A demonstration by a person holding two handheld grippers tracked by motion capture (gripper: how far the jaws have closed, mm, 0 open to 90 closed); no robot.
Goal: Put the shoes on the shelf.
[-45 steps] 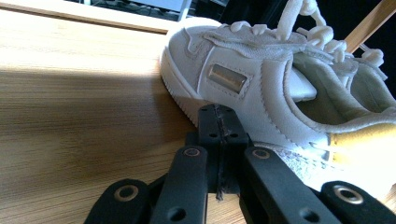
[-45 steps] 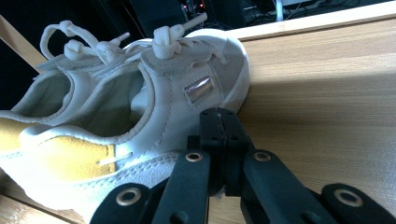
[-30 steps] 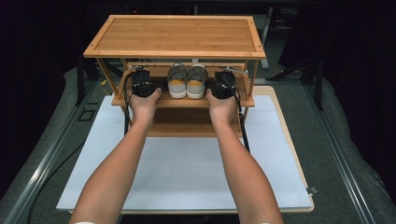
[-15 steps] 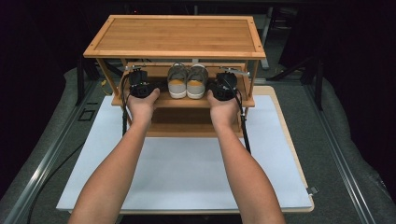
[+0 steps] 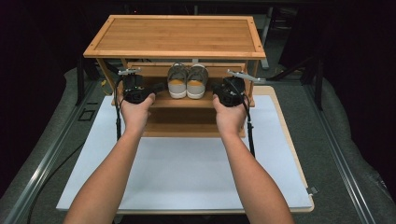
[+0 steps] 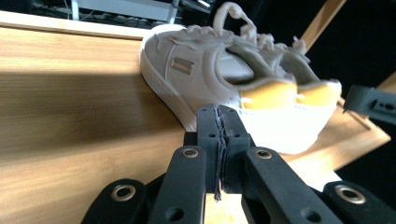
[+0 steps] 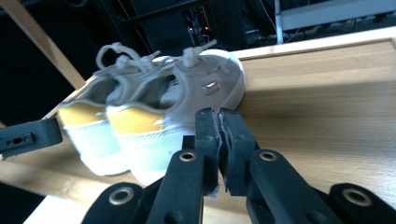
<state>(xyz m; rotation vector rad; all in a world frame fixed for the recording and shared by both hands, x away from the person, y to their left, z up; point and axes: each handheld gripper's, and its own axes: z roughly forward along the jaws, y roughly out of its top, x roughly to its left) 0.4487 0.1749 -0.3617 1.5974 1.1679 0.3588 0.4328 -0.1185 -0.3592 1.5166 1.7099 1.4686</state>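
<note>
Two sneakers (image 5: 187, 82) | on rack (image 5: 175, 35) middle shelf | side by side

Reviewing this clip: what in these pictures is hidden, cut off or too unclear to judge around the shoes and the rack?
- Toes of the shoes, high view: hidden under the top board of the rack.
- Lowest shelf, high view: in shadow, partly behind the hands.
- Far shoe, left gripper view: mostly behind the near one.
- Background behind the rack, both gripper views: dark and blurred.
- Elbows, high view: cut off by the bottom edge.
</note>
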